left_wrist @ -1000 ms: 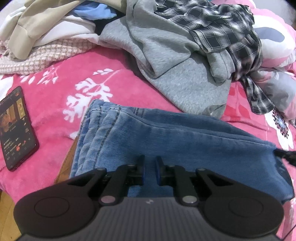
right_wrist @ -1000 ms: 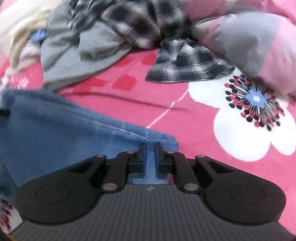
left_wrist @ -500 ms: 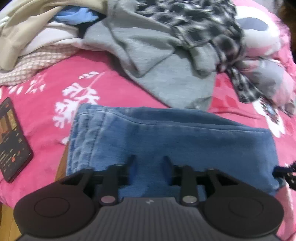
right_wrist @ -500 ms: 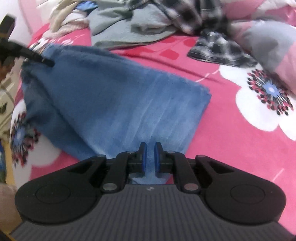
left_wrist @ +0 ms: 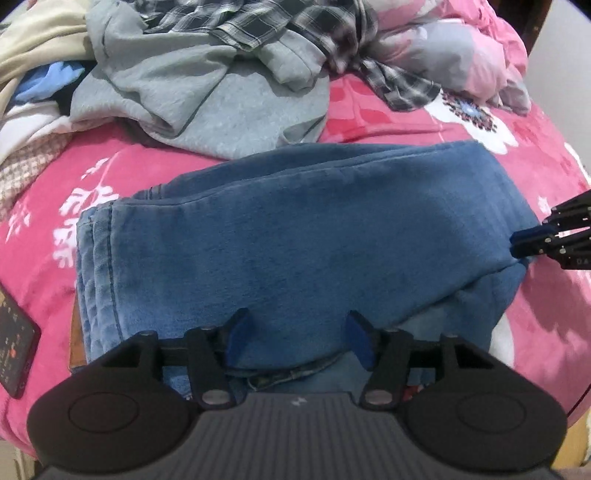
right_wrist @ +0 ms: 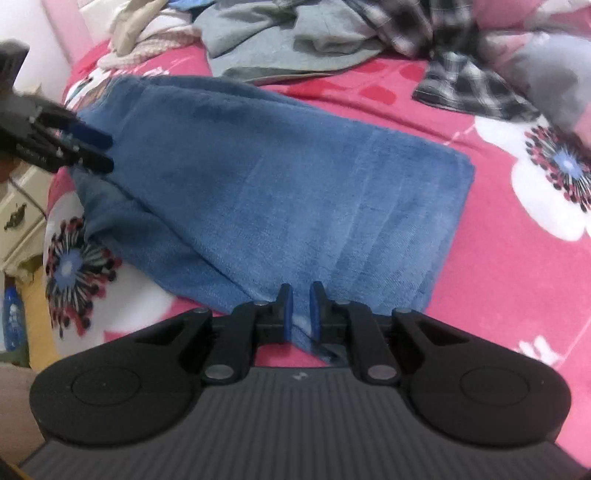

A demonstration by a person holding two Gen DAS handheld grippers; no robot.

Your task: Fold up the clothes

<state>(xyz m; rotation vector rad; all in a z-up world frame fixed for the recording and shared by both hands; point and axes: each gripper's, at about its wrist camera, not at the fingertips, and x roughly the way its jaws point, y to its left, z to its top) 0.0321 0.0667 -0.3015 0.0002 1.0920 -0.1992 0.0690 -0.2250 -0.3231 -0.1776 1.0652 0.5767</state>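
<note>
Folded blue jeans [left_wrist: 295,229] lie on the pink flowered blanket [left_wrist: 369,114]. My left gripper [left_wrist: 297,325] hangs over their near edge. Its jaws are opening, with denim between the blue pads [left_wrist: 236,336] but not pinched. My right gripper [right_wrist: 300,295] is shut on the jeans' [right_wrist: 277,192] near corner, a thin flap of denim between its pads. The right gripper's tips [left_wrist: 524,243] show at the jeans' right end in the left wrist view. In the right wrist view, the left gripper [right_wrist: 92,151] reaches in at the jeans' left end.
A grey sweatshirt [left_wrist: 221,96], a plaid shirt [left_wrist: 258,22] and cream garments [left_wrist: 33,44] are heaped behind the jeans. A pink-grey pillow [left_wrist: 461,48] sits at the back right. A phone [left_wrist: 14,347] lies near the bed's left edge. A cream cabinet [right_wrist: 18,221] stands beside the bed.
The left jaws have spread from shut on the denim to wide apart, and that gripper has rolled. The right gripper has swung round with its corner, so the jeans now stretch ahead of it.
</note>
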